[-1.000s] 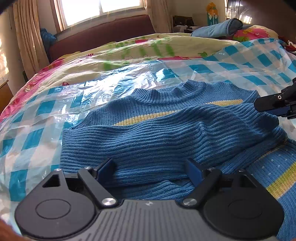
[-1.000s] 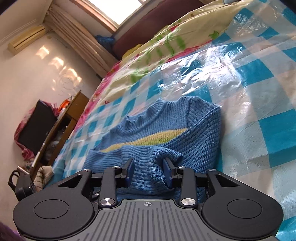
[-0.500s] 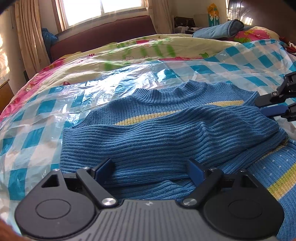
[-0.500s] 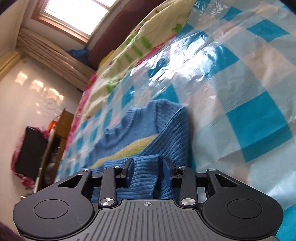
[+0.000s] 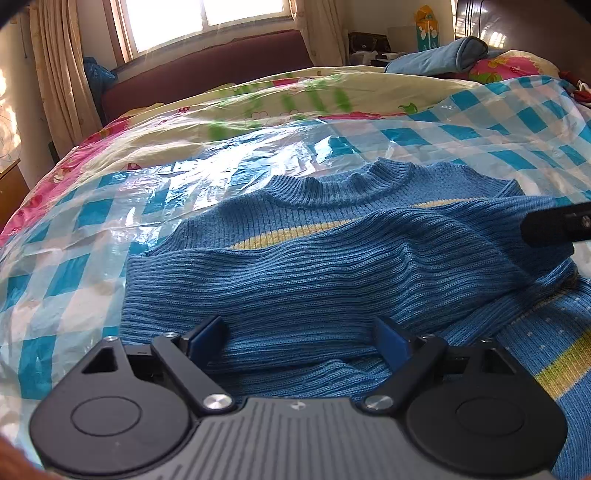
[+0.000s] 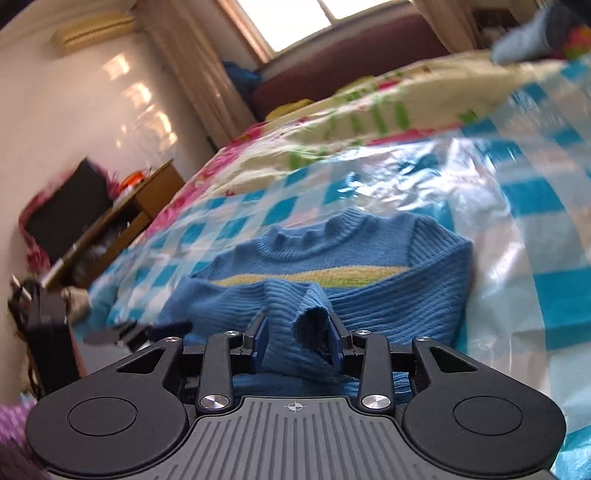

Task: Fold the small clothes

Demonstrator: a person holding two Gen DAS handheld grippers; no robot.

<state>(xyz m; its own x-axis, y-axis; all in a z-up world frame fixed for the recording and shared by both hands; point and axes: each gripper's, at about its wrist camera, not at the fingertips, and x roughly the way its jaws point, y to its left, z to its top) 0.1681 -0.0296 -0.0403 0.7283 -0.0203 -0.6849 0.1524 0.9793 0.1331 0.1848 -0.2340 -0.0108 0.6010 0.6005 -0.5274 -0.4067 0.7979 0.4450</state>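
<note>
Holding the right gripper (image 6: 297, 334) low over the bed, we had its two fingers pinched on a bunched fold of the blue sweater (image 6: 332, 291), the knit puckered up between the blue pads. Our left gripper (image 5: 297, 338) had its fingers spread wide apart with nothing between them, poised just over the sweater's (image 5: 332, 273) ribbed lower part. The garment lay on a shiny blue-and-white checked plastic sheet (image 5: 66, 258), one sleeve folded across the chest so that it partly covered the yellow stripe (image 5: 295, 232), with the round collar (image 5: 340, 184) pointing away from us. At the right edge of the left wrist view a black finger of the other gripper crossed in front of the sweater's far shoulder. Beyond the sheet we saw a flowered quilt (image 5: 277, 99), then a rolled blue cushion (image 5: 443, 55) and the dark red headboard (image 5: 207, 74) under the window (image 5: 207, 18). Off to the bed's left, blurred, stood a wooden bedside table (image 6: 147, 199).
</note>
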